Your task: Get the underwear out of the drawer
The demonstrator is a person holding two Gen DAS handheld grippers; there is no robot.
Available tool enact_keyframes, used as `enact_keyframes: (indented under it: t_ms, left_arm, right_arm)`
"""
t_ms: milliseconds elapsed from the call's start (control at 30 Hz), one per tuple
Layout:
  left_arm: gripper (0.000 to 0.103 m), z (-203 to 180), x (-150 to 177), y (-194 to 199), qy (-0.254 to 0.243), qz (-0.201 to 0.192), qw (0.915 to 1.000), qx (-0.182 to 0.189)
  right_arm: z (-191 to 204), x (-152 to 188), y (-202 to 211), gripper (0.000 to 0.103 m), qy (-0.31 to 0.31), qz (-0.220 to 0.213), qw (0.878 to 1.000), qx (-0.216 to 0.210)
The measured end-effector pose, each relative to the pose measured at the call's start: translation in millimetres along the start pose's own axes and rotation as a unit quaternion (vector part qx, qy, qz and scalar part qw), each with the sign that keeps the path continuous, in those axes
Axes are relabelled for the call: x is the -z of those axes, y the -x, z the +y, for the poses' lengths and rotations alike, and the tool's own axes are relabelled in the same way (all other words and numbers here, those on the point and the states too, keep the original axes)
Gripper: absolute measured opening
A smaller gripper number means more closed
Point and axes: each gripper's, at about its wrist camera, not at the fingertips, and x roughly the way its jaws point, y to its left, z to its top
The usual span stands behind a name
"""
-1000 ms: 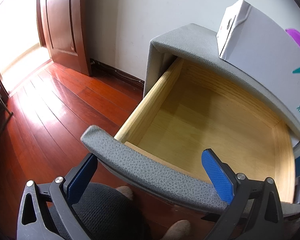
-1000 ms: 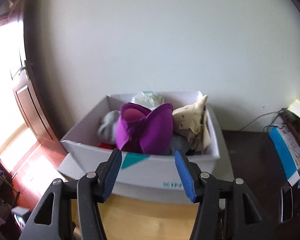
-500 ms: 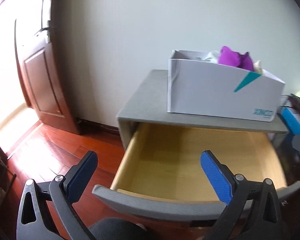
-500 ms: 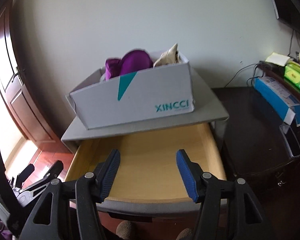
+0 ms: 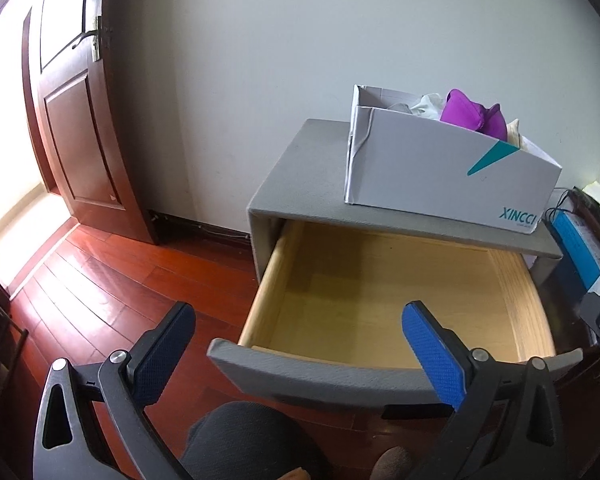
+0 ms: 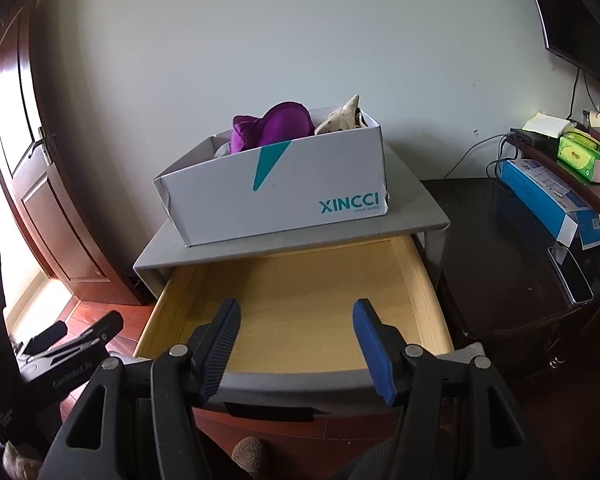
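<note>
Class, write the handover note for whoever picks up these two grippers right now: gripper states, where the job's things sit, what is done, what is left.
Left gripper: open, holding nothing, hanging in front of the drawer's left front corner.
Right gripper: open, holding nothing, above the drawer front.
Drawer: pulled out; the part in view shows only bare wood, no underwear.
White box: on top of the cabinet, holding a purple garment, a cream one and other clothes.
Done: the underwear appears to be out and in the box.
Left: probably nothing but checking the hidden back of the drawer.
</note>
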Motion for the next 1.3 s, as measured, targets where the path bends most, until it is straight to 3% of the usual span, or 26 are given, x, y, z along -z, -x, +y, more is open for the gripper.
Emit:
enact_keyframes:
  t_ms: [133, 400, 800, 1300]
  left_arm:
    - [0.103, -1, 2, 4, -0.008, -0.012, 0.9999, 0.009]
    - [0.103, -11, 5, -2, -0.040, 0.008, 0.9991, 0.015]
    - [0.103, -11, 6, -7, -0.034, 0.024, 0.9985, 0.036]
    - [0.103, -15, 2, 3, -0.044, 0.008, 0.9978, 0.049]
  right_arm:
    - [2, 2, 4, 0.060, 0.003, -0.002, 1.000, 0.001]
    - [-1, 5, 5, 0.060, 0.001, 0.002, 1.000, 0.005]
    - [3, 16, -5, 0.060, 0.012, 0.027, 1.000, 0.005]
    - [1, 19, -5, 0.060, 0.012, 0.029, 1.000, 0.001]
